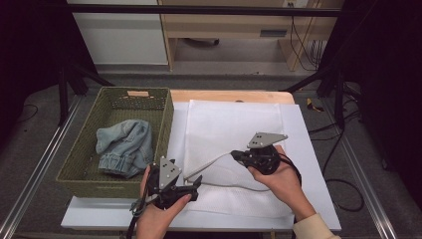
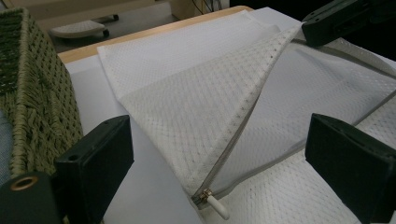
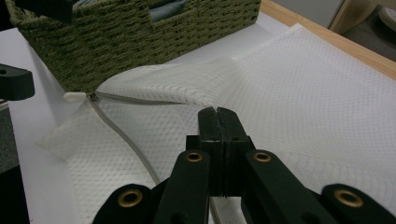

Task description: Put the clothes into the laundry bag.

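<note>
Right tongs (image 1: pixel 234 154), centre frame, pressed together on mesh laundry bag's (image 1: pixel 234 124) upper layer, lifting the zipped mouth open; left tongs (image 1: pixel 196 181) spread, empty, lower left beside zipper pull (image 2: pixel 215 205).

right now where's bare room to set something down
Free: the far half of the flat white mesh laundry bag, and the white table strip to its right. Crowded: the green woven basket holding the crumpled denim garment.

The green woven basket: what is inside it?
Inside the green woven basket lies a crumpled denim garment. What is under the garment is covered, so it cannot be seen.
</note>
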